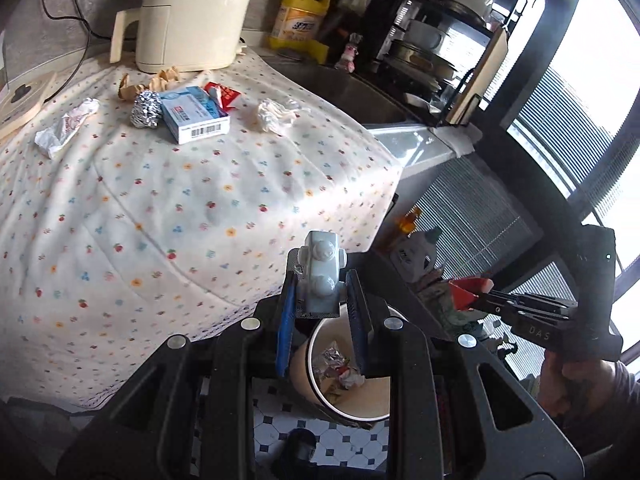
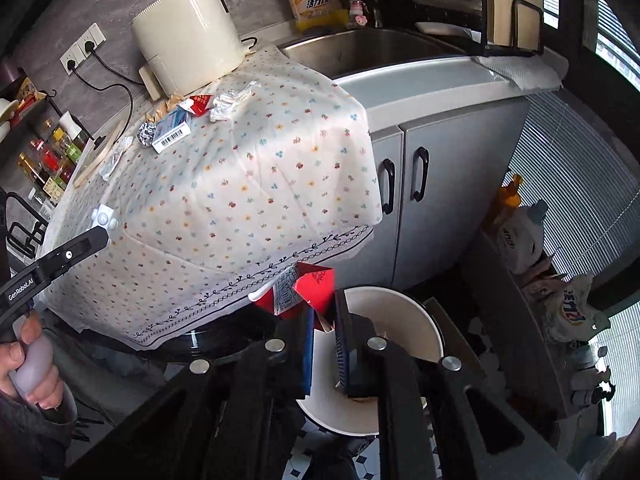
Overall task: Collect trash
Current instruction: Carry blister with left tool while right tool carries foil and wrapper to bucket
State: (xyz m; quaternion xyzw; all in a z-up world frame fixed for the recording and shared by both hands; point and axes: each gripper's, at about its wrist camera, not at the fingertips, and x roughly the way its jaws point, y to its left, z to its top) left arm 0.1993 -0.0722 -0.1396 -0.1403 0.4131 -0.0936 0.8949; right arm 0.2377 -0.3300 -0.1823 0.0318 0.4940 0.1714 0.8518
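Observation:
My left gripper (image 1: 320, 300) is shut on a silver pill blister pack (image 1: 320, 276), held above the white trash bin (image 1: 372, 412) on the floor. The bin holds crumpled wrappers. My right gripper (image 2: 322, 316) is shut on a red and white carton piece (image 2: 308, 288) over the same bin (image 2: 400, 312). On the flowered tablecloth (image 1: 160, 200) lie a blue and white box (image 1: 196, 114), a foil ball (image 1: 146, 110), a red wrapper (image 1: 224, 94), crumpled white paper (image 1: 276, 114), a white wrapper (image 1: 66, 126) and brown paper scraps (image 1: 132, 88).
A cream appliance (image 1: 192, 12) stands at the back of the table. A yellow detergent bottle (image 1: 300, 16) and a sink (image 2: 360, 48) are behind. A dish rack (image 1: 440, 40) is at the right. Grey cabinet doors (image 2: 440, 184) face the bin.

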